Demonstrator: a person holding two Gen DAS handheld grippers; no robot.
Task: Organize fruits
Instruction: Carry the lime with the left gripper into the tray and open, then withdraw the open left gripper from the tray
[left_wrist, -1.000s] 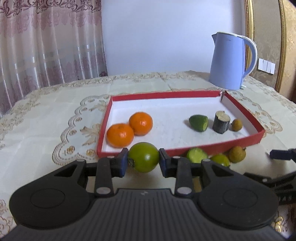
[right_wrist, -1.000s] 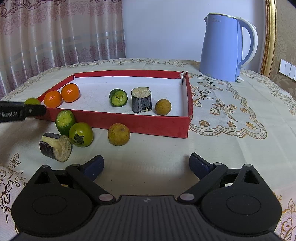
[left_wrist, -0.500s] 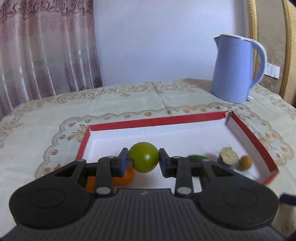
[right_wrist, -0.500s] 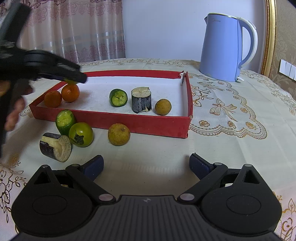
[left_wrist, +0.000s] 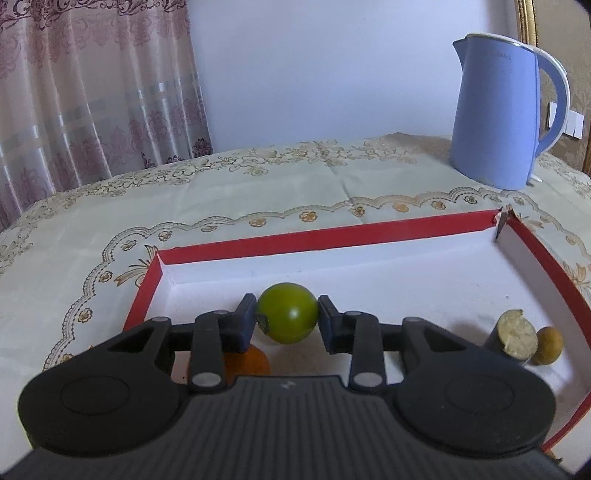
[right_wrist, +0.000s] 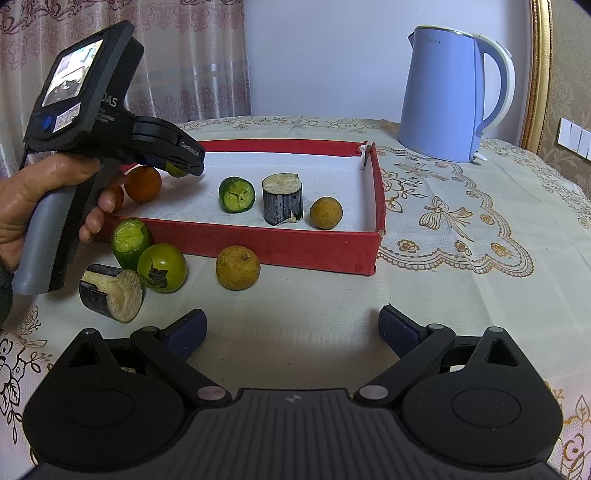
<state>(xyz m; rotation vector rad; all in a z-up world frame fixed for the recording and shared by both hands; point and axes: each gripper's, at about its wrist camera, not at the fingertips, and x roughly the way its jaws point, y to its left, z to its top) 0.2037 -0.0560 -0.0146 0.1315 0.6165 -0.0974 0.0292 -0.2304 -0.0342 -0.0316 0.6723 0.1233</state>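
My left gripper (left_wrist: 287, 317) holds a green tomato (left_wrist: 287, 313) between its blue pads, low over the left part of the red tray (left_wrist: 332, 236). Its jaws are opening, and the pads still touch the tomato. An orange (left_wrist: 251, 363) lies just under it. In the right wrist view a hand holds the left gripper (right_wrist: 181, 168) beside the oranges (right_wrist: 143, 183). My right gripper (right_wrist: 291, 328) stands open over bare cloth in front of the tray (right_wrist: 280, 245). Before the tray lie a cucumber piece (right_wrist: 130, 242), a second green tomato (right_wrist: 161, 267), an eggplant piece (right_wrist: 110, 291) and a brown fruit (right_wrist: 237, 267).
Inside the tray sit a cucumber piece (right_wrist: 236, 194), an upright eggplant piece (right_wrist: 282, 199) and a small brown fruit (right_wrist: 325, 213). A blue kettle (right_wrist: 443, 99) stands behind the tray's right corner. Curtains hang behind the table on the left.
My left gripper has carried the green tomato forward, from in front of the tray's near wall to over its white floor past the oranges. The right gripper has not moved.
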